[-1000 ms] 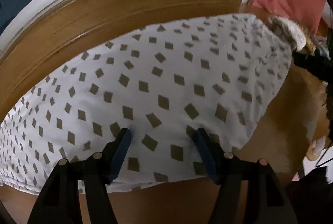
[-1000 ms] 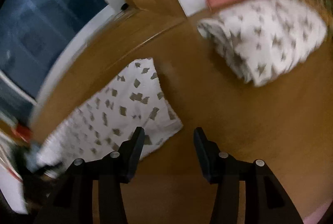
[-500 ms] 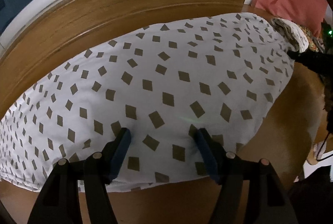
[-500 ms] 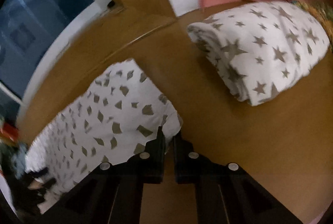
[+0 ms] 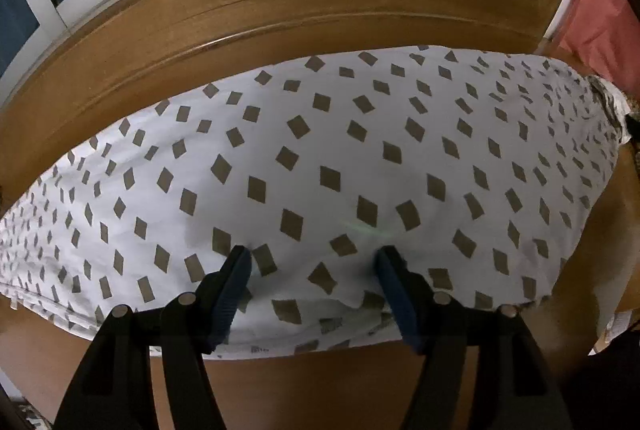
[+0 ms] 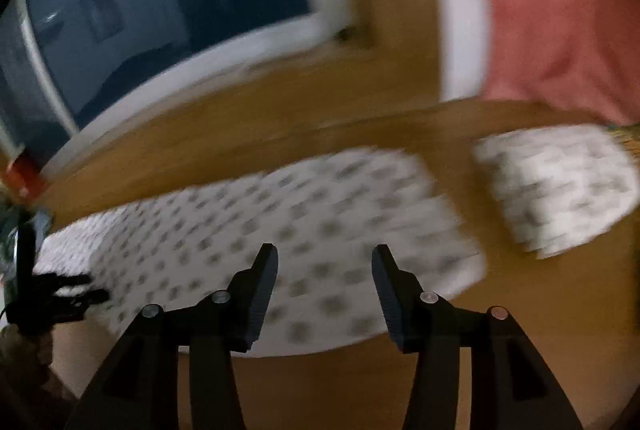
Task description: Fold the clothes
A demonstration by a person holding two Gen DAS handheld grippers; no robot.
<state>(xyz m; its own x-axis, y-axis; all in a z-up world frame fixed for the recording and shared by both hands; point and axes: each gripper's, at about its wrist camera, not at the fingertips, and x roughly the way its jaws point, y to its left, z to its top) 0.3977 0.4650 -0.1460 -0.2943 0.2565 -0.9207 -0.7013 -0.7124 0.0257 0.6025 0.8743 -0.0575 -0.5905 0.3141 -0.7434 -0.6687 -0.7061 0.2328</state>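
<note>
In my left wrist view the cloth (image 5: pixel 320 166) fills the centre of the frame, lying flat and folded on the wooden table (image 5: pixel 340 386), its long edge along the raised rim at the top. My left gripper (image 5: pixel 314 258) hangs over the near edge at the bottom centre, jaws spread wide with nothing pinched; I judge it is poised to take that hem for the next fold.

In my blurred right wrist view the same cloth spans the middle. At lower centre my right gripper (image 6: pixel 324 256) hangs above it, jaws opening, nothing between them. At the right edge a second bundle (image 6: pixel 556 186) sits apart, probably finished and set aside.
</note>
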